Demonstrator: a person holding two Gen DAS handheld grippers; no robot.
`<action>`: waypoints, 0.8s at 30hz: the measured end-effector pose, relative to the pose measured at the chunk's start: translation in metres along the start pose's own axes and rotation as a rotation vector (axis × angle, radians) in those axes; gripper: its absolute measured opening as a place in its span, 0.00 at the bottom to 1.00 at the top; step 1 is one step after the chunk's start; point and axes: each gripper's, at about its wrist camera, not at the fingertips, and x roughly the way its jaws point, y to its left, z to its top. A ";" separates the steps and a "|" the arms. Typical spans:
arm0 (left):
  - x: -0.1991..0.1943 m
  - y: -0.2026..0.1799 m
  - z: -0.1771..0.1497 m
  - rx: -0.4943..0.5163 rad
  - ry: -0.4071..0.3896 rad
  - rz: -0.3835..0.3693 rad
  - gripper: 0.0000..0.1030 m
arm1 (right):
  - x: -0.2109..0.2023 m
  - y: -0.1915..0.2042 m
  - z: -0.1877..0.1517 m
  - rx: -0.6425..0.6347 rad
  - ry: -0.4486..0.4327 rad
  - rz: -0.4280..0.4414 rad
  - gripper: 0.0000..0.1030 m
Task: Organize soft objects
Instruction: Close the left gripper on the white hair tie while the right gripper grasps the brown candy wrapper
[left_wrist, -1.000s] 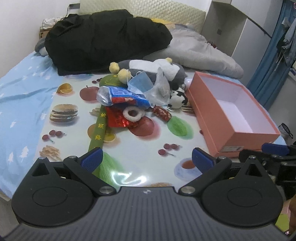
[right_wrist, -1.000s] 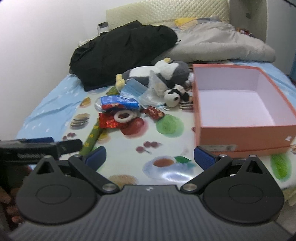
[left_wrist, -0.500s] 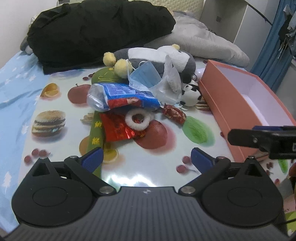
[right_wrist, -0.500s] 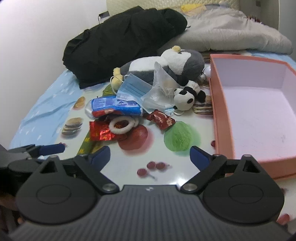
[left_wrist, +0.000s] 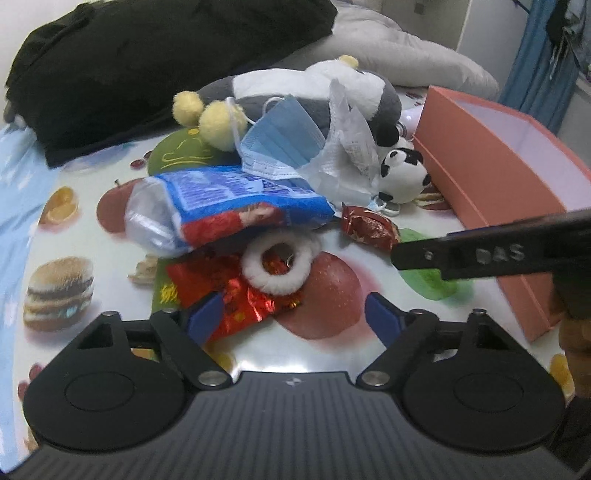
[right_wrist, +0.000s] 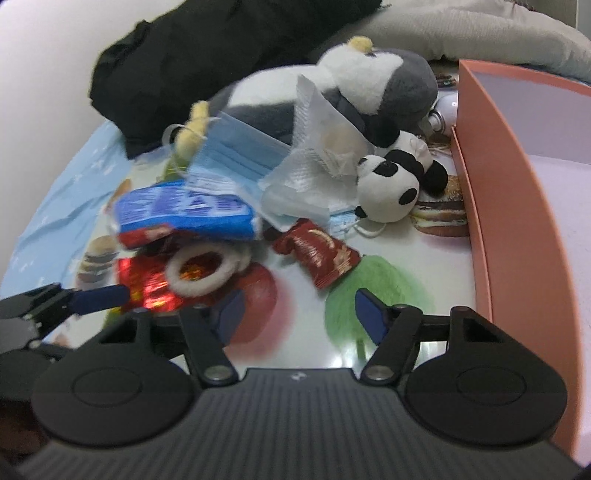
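Note:
A pile of soft things lies on the fruit-print mat: a fluffy white ring (left_wrist: 277, 266) (right_wrist: 201, 271) on a red foil wrapper (left_wrist: 229, 291), a blue snack bag (left_wrist: 229, 203), a blue face mask (left_wrist: 280, 144), a small panda plush (left_wrist: 400, 175) (right_wrist: 391, 184) and a grey-white penguin plush (left_wrist: 314, 85). My left gripper (left_wrist: 293, 319) hovers just before the ring, its jaws closing, its left fingertip over the foil's edge, nothing pressed. My right gripper (right_wrist: 300, 314) hangs short of a red candy packet (right_wrist: 317, 251), jaws closing on bare mat.
A salmon box (left_wrist: 491, 158) (right_wrist: 517, 221) stands open on the right, its near wall close to the right gripper. Black clothing (left_wrist: 147, 55) and a grey quilt (left_wrist: 406, 55) lie behind the pile. Blue bedsheet (left_wrist: 18, 177) shows at the left.
Both grippers have come forward and down toward the pile, which now fills the views. Both pairs of jaws stand narrower. The right gripper's finger has entered the left wrist view.

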 end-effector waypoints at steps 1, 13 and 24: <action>0.005 -0.001 0.001 0.009 0.005 0.003 0.80 | 0.005 -0.002 0.002 -0.003 0.000 -0.004 0.64; 0.036 -0.003 0.013 0.033 -0.023 0.075 0.54 | 0.054 -0.011 0.018 -0.074 0.017 0.010 0.58; 0.025 -0.007 0.012 -0.047 -0.034 0.048 0.11 | 0.035 -0.008 0.009 -0.071 0.012 -0.007 0.27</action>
